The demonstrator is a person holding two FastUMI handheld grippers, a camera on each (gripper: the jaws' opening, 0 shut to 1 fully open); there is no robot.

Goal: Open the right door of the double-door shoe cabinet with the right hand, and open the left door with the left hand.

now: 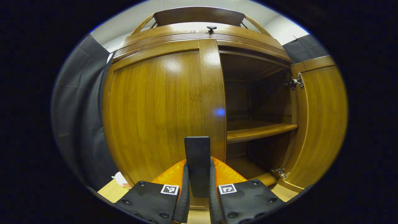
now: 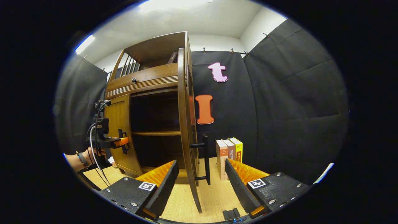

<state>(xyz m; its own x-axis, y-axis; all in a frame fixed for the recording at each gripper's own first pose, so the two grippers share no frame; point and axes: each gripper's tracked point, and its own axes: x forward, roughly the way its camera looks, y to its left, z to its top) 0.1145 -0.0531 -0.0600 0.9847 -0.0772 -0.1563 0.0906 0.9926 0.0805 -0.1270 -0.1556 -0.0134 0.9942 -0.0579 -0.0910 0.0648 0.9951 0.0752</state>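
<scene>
Left tongs (image 1: pixel 199 183) clamp the left door's (image 1: pixel 155 115) upright handle (image 1: pixel 197 155); right tongs (image 2: pixel 199 183) gape, right door (image 2: pixel 186 124) swung open between them.

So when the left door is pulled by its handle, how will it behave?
The left door looks like a stiff wooden panel, so it should probably swing without bending. Its handle is a straight bar clamped between the left gripper jaws, so slipping seems unlikely.

Light wood-grain worktop (image 2: pixel 214 196) carries a brown wooden double-door shoe cabinet (image 2: pixel 149 124), standing upright. Just right of the cabinet, three upright books (image 2: pixel 229 158) stand side by side against the black cloth wall. A small black block (image 2: pixel 231 214) lies at the near edge.
</scene>
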